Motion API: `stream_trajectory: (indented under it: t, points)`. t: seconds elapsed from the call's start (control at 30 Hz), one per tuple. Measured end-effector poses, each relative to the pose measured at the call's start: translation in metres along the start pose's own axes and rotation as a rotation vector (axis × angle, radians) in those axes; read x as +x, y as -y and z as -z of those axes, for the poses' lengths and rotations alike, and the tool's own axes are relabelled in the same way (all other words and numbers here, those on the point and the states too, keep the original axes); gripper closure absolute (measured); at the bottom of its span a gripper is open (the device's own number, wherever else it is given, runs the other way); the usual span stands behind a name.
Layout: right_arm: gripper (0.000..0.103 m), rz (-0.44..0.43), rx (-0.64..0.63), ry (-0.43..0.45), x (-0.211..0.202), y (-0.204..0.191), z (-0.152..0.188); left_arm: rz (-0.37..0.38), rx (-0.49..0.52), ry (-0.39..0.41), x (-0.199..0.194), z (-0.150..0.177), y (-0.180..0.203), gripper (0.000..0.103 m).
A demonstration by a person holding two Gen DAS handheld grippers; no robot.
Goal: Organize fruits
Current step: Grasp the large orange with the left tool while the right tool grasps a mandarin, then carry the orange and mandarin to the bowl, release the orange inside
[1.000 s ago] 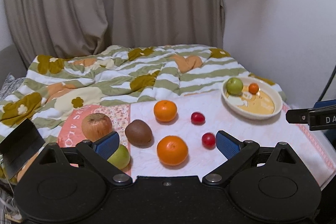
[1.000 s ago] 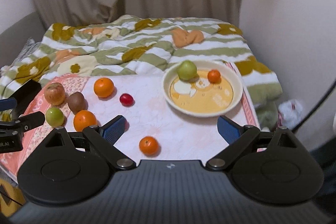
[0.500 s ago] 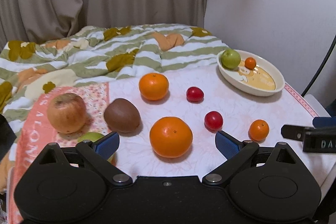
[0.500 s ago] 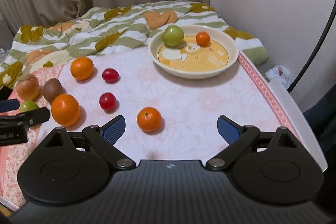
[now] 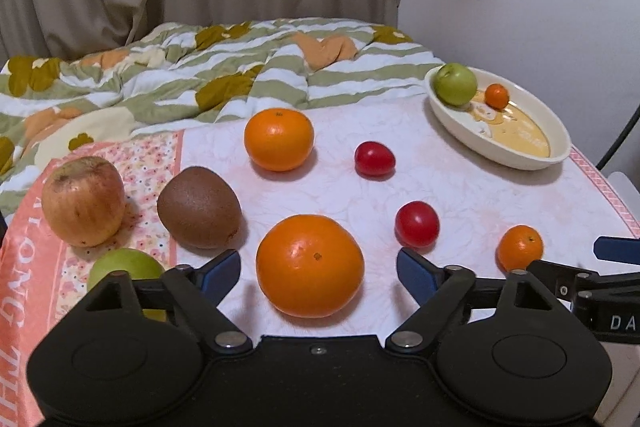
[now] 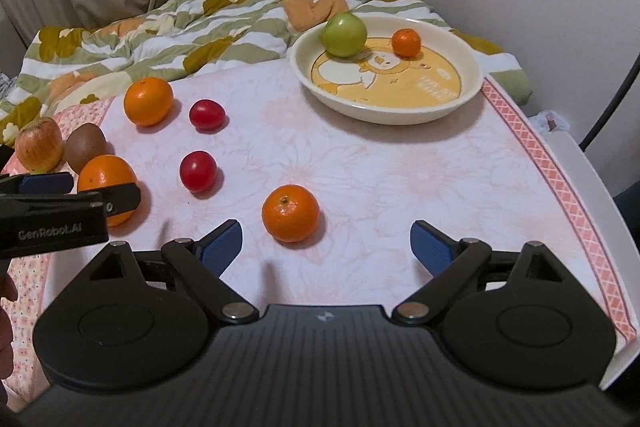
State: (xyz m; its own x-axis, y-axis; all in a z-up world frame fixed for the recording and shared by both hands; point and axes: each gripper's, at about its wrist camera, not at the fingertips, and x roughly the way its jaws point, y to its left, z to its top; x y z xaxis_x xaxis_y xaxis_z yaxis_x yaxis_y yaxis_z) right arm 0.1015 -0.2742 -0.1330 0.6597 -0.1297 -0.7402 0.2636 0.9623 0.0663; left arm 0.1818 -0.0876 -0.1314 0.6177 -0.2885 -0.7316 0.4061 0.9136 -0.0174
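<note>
From the left wrist view, pink lettering runs along the cloth border at 8 o'clock, only partly legible ("ONG"), and the right gripper (image 5: 616, 267), entering at 3 o'clock, carries the letters "DA". The left gripper (image 5: 319, 273) has its jaws spread wide with nothing between the pads; a large orange (image 5: 310, 265) lies just ahead in the gap, not touched. A kiwi (image 5: 199, 213) and a red apple (image 5: 83, 201) sit at 10 o'clock, a green fruit (image 5: 124, 269) half hidden behind the left finger. A second orange (image 5: 279, 139) lies at 12 o'clock, two cherry tomatoes (image 5: 417, 229) toward 1 o'clock, a small mandarin (image 5: 520, 247) at 3 o'clock. The plate (image 5: 520, 159) stands at 2 o'clock near the table's right edge.

From the right wrist view, "GenRobot.AI" is printed on the left gripper (image 6: 60, 195) at 9 o'clock. The plate (image 6: 384, 111) shows a cartoon figure with unreadable writing and holds a green apple (image 6: 344, 35) and a tiny mandarin (image 6: 406, 43). The right gripper (image 6: 326, 247) is also spread and empty; the small mandarin (image 6: 291, 213) lies just ahead, left of centre. Bare cloth stretches from the gripper to the plate at 12 o'clock; the table edge (image 6: 592, 187) curves past at 3 o'clock.
</note>
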Motion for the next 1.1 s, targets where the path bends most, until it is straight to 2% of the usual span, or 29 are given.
stream_trajectory:
  t: [0.07, 0.17, 0.3, 0.53, 0.9, 0.97, 1.0, 1.1]
  points:
    - [0.000, -0.006, -0.008, -0.005, 0.004, -0.002, 0.000, -0.004, 0.002, -0.016, 0.004, 0.001, 0.000, 0.029]
    - [0.000, -0.010, -0.019, -0.007, 0.007, -0.005, -0.001, -0.014, 0.002, -0.026, 0.007, 0.001, -0.001, 0.037]
    - [0.001, -0.013, -0.029, -0.012, 0.010, -0.006, -0.003, 0.001, -0.014, -0.025, 0.006, 0.001, -0.006, 0.038]
    - [0.018, -0.022, -0.044, -0.034, 0.018, -0.010, -0.006, 0.009, -0.020, -0.031, 0.004, 0.002, -0.008, 0.038]
    - [0.027, -0.016, -0.074, -0.034, 0.029, -0.020, -0.005, 0.006, -0.020, -0.036, -0.004, 0.009, -0.010, 0.038]
    - [0.038, -0.015, -0.080, -0.036, 0.030, -0.022, -0.005, 0.008, -0.022, -0.037, -0.006, 0.012, -0.011, 0.038]
    - [0.051, -0.018, -0.079, -0.039, 0.032, -0.022, -0.005, 0.009, -0.022, -0.036, -0.008, 0.013, -0.011, 0.038]
    - [0.051, -0.017, -0.075, -0.032, 0.031, -0.022, -0.006, 0.013, -0.024, -0.037, -0.012, 0.015, -0.012, 0.038]
